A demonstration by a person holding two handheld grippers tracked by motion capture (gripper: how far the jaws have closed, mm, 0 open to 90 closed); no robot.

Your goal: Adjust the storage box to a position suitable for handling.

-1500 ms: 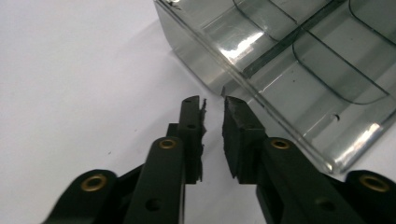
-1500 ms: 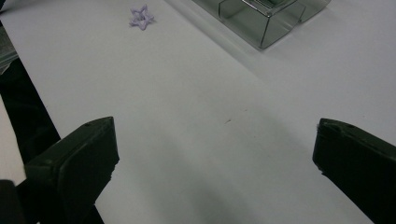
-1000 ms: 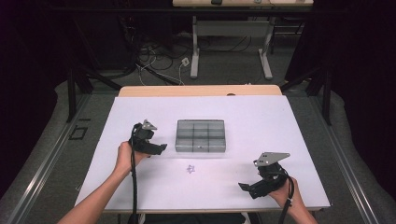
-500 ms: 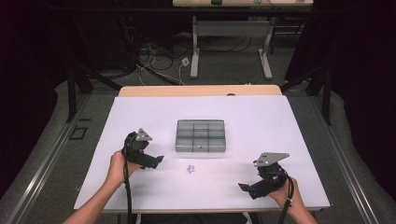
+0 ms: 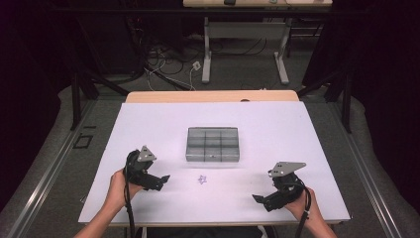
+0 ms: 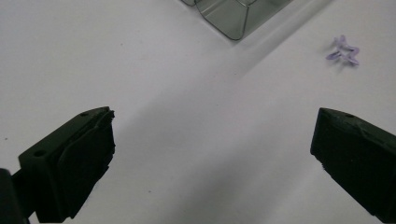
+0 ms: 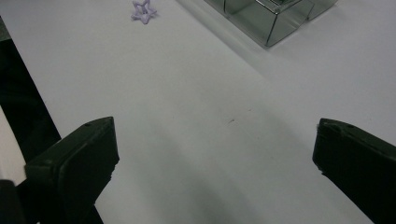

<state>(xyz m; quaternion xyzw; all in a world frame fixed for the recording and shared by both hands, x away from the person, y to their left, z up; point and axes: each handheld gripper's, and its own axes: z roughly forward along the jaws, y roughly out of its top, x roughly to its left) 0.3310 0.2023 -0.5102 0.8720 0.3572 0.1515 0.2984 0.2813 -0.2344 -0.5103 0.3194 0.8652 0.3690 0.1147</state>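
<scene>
I can see my left gripper [image 5: 159, 179] low on the left of the white worktop [image 5: 148, 124], with the hand wrapped around its back, so part of its body is hidden. Its fingers [image 6: 70, 163] stand wide apart with only bare worktop between them; they have just been opening, and they hold nothing. Since a second ago this gripper has slid away from the box, toward my edge of the worktop. Next comes the little purple star [image 5: 202, 179], lying flat on the worktop, just in front of the box and between my two grippers, apart from both. It is so small from above that I cannot make out its shape well. In the left gripper view it sits far off, up and to the right. Behind it is the grey box [image 5: 213, 145] with small compartments; I cannot tell if anything is inside. Both gripper views cut it off at the top. My right gripper [image 5: 262, 200] has stayed low on the right, its fingers [image 7: 74, 163] wide apart and holding nothing.
</scene>
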